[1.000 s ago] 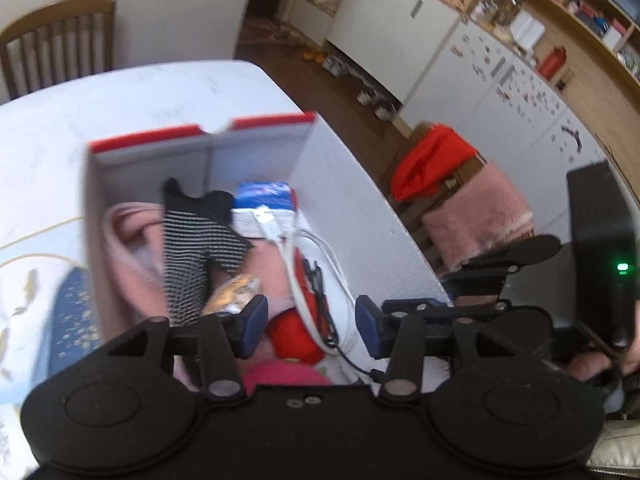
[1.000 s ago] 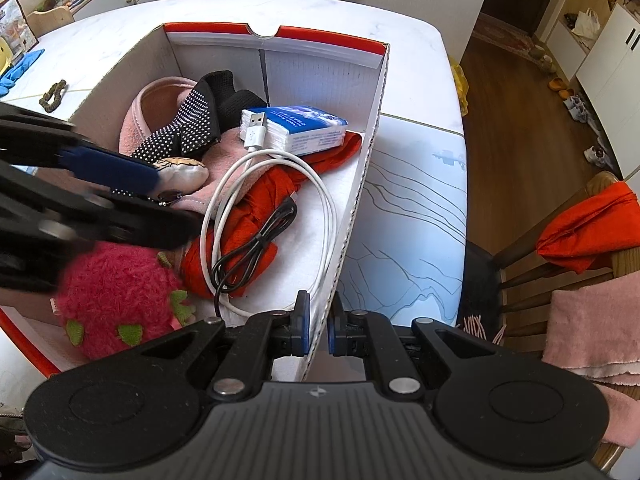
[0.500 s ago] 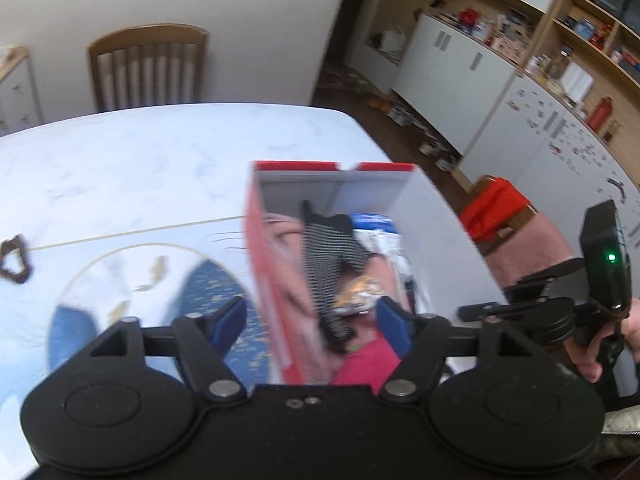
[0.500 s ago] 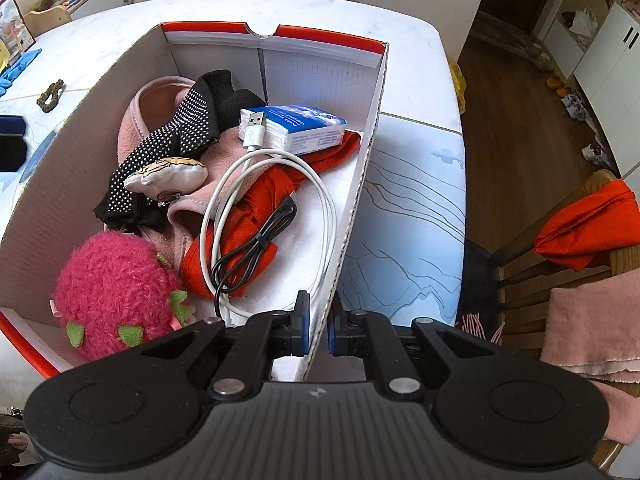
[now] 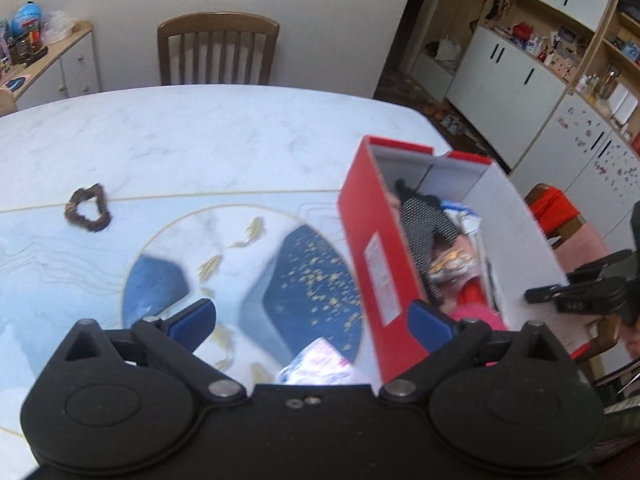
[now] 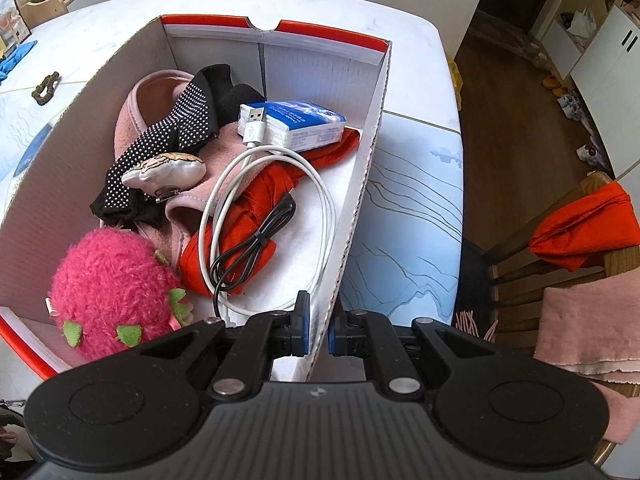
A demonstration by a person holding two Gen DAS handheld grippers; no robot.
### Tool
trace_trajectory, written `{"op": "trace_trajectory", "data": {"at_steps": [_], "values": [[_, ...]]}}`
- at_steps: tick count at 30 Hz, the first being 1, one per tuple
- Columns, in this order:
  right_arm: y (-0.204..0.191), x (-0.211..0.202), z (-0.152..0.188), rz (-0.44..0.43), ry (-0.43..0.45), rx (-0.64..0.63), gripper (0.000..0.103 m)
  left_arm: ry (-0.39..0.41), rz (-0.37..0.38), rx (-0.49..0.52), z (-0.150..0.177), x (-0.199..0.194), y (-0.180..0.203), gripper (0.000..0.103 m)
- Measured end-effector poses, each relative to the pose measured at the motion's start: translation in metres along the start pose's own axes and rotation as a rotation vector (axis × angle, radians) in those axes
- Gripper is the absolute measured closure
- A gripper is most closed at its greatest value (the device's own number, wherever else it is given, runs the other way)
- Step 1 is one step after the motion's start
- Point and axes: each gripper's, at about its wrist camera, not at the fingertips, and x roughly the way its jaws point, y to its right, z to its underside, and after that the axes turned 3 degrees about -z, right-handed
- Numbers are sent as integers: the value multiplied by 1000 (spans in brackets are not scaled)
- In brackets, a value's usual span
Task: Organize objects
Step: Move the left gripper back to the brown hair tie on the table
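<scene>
Jaws of the left gripper [image 5: 312, 322] are spreading wide with nothing pinched between them, hanging over the bare bench [image 5: 208, 136] just left of the red cardboard box [image 5: 370, 240]; jaws of the right gripper [image 6: 318, 330] are pressed together on the box's thin corrugated right wall [image 6: 362, 184], one blue pad inside, one outside. From the left wrist view the scene is motion-blurred, and a small white packet with pink and blue print [image 5: 316, 366] near the gripper body is cut off and too smeared to identify. The box's near end is hidden behind the right gripper. Inside lie a fuzzy pink plush with green leaf tabs [image 6: 108, 292], a soft pink slipper [image 6: 136, 116], a black fabric piece studded with silver dots [image 6: 180, 136], a glossy shell-shaped hair clip [image 6: 166, 170], crumpled red cloth [image 6: 256, 196], a coiled white USB cable [image 6: 320, 196], a bundled black cable [image 6: 256, 240], and a blue-and-white tissue pack [image 6: 304, 122]. A dark scrunchie [image 5: 88, 208] lies on the bench, well apart from the box.
</scene>
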Motion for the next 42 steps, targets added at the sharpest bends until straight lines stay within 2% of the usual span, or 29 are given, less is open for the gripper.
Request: {"op": "trace_trajectory", "data": {"at_steps": [10, 16, 23, 29, 33, 38, 42], "values": [[-4, 1, -1, 21, -16, 5, 95, 3, -141, -30, 3, 14, -43, 1], [-5, 2, -3, 36, -29, 29, 95, 40, -200, -153, -15, 32, -97, 1], [-5, 6, -5, 52, -39, 81, 94, 42, -275, -115, -48, 59, -138, 1], [-7, 8, -6, 75, -45, 97, 95, 5, -252, -127, -64, 87, -163, 1], [-8, 9, -8, 90, -53, 104, 95, 18, -291, -124, -74, 103, -173, 2], [-8, 11, -9, 102, -64, 125, 95, 11, -317, -123, -85, 121, -178, 21], [-8, 11, -10, 108, -68, 141, 95, -19, -338, -106, -87, 137, -178, 32]]}}
